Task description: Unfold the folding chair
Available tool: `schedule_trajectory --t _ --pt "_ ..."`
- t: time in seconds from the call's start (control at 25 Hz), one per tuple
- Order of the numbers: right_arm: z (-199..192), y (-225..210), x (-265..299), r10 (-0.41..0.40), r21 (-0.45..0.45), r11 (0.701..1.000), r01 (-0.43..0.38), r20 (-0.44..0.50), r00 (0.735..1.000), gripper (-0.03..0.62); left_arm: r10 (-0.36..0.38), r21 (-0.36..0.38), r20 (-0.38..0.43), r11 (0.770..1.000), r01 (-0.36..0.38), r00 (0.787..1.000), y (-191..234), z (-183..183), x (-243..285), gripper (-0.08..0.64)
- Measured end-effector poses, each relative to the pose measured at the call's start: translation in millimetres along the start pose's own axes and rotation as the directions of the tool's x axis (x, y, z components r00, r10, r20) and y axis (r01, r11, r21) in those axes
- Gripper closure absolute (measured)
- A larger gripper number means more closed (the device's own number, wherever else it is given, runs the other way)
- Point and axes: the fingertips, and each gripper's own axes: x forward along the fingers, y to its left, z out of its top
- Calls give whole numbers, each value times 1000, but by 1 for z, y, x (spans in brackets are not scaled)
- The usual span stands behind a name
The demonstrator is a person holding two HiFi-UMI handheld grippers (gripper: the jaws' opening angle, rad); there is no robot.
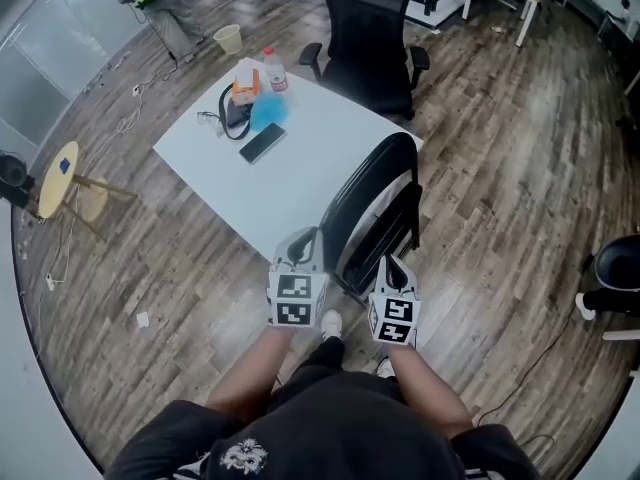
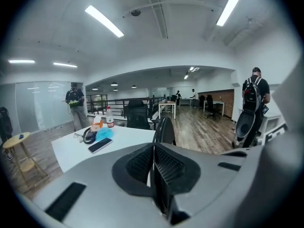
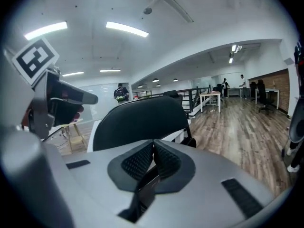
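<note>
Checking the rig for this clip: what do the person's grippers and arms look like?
The left gripper and right gripper have pale grey moulded bodies with black ridged pads. Each carries a white cube printed with black square markers. The person wears dark clothing with a small white emblem; forearms are uncovered. No cables show.

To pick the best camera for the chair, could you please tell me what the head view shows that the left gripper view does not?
Only the head view shows the right gripper and the person's shoes on the floor. Only the left gripper view shows the ceiling lights, a person with a backpack, and a close look at the left gripper, its jaws together with nothing between them. Both show the folded folding chair, the white table, the phone, the bottle and the black office chair.
</note>
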Motion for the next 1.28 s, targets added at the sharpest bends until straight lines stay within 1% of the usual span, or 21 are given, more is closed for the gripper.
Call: schedule_trajectory --t 0.04,0.08,0.12,0.16,0.2,0.32,0.36,0.44,0.56,0.68,0.76,0.88,0.92,1.0,1.08,1.2,1.28 --pt "-1 -2 12 -21 14 1000 21 -12 1000 577 -33 6 -5 999 33 999 2 3 9 552" --pt "-4 -4 24 -38 31 999 39 -29 999 555 -72 12 -21 997 72 997 2 3 19 505" --pt "-8 -5 35 -54 53 997 57 -51 997 462 -114 15 -48 993 115 992 1 1 28 427" --pt "-14 -8 45 -73 75 994 79 -76 994 381 -155 13 -80 988 156 985 0 -2 37 377" --pt "-20 -11 55 -96 95 990 106 -104 990 363 -190 12 -112 981 192 975 -1 -6 46 337" --pt "-52 -22 89 -140 146 974 174 -221 965 339 -273 25 -202 959 283 941 -7 -19 68 308" --pt "-66 -25 100 -143 166 967 191 -265 954 326 -293 31 -228 951 308 928 -9 -24 75 307" --pt "-88 -27 120 -144 203 954 220 -331 933 311 -321 38 -260 939 342 911 -10 -34 87 307" --pt "-103 -22 143 -145 221 946 239 -373 917 296 -365 11 -277 924 383 889 -11 -36 99 307" --pt "-114 -18 160 -165 205 941 269 -418 894 287 -401 -7 -292 909 417 868 -16 -38 108 307" --pt "-125 -17 169 -180 197 934 297 -460 870 284 -418 -2 -303 899 438 857 -21 -42 114 309" --pt "-141 -20 181 -211 144 933 330 -524 825 281 -428 1 -321 892 453 845 -25 -44 122 324" --pt "-144 -22 183 -216 138 931 337 -537 816 281 -433 -4 -328 889 458 839 -26 -44 123 335" --pt "-147 -23 185 -205 169 922 348 -551 809 282 -446 -17 -332 884 468 831 -31 -43 122 364" --pt "-150 -24 186 -190 209 911 356 -553 811 282 -456 -29 -325 880 474 828 -33 -43 122 398" --pt "-156 -24 184 -168 255 900 354 -546 821 282 -466 -29 -326 875 484 823 -37 -44 121 449" --pt "-156 -26 179 -152 279 896 345 -536 830 284 -463 -20 -328 875 483 824 -38 -44 121 453"
